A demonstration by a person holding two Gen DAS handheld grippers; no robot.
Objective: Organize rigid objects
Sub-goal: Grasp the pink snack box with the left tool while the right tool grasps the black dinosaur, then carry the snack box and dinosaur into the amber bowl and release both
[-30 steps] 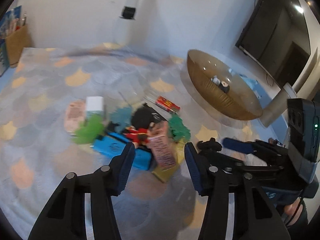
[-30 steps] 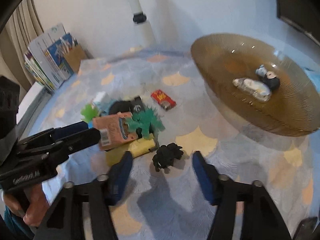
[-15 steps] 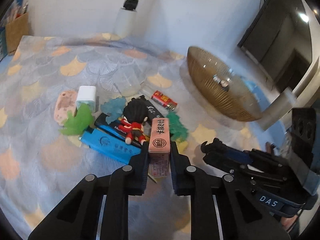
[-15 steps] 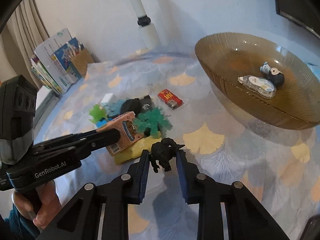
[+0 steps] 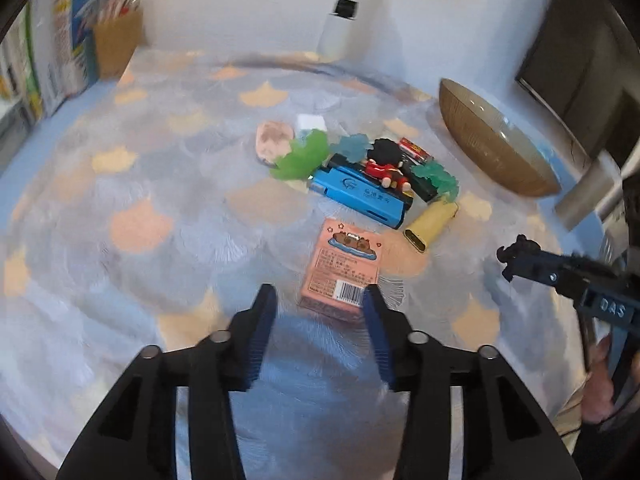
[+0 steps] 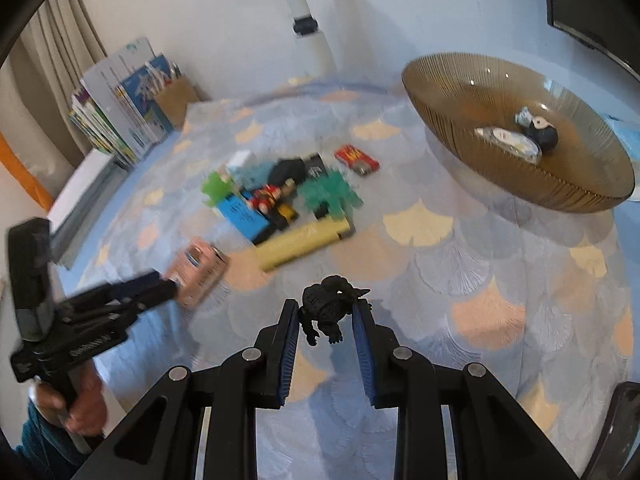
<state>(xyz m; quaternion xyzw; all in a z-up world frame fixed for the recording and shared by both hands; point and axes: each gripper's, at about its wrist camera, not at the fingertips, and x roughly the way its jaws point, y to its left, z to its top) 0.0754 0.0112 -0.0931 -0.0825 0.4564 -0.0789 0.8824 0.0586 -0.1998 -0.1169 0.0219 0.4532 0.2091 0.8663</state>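
My left gripper (image 5: pixel 320 312) is open; the pink box (image 5: pixel 344 268) lies flat on the cloth just beyond its tips, near the right finger. The box also shows in the right wrist view (image 6: pixel 198 272). My right gripper (image 6: pixel 326 330) is shut on a black monster figure (image 6: pixel 326 306) and holds it above the cloth. It shows in the left wrist view (image 5: pixel 520 254) at the right. A pile of toys remains mid-table: blue box (image 5: pixel 358 194), red doll (image 5: pixel 386 170), yellow case (image 6: pixel 304 242), green plants (image 6: pixel 332 196), red packet (image 6: pixel 357 159).
A brown ribbed glass bowl (image 6: pixel 480 152) stands at the back right with a tape dispenser (image 6: pixel 508 142) and a small black-and-white figure (image 6: pixel 540 130) in it. Books and a cardboard holder (image 6: pixel 132 100) stand at the back left. A white post (image 6: pixel 308 28) rises behind the table.
My left gripper pulled the pink box back from the pile, laid it flat and opened. My right gripper closed on the black figure and lifted it off the cloth.
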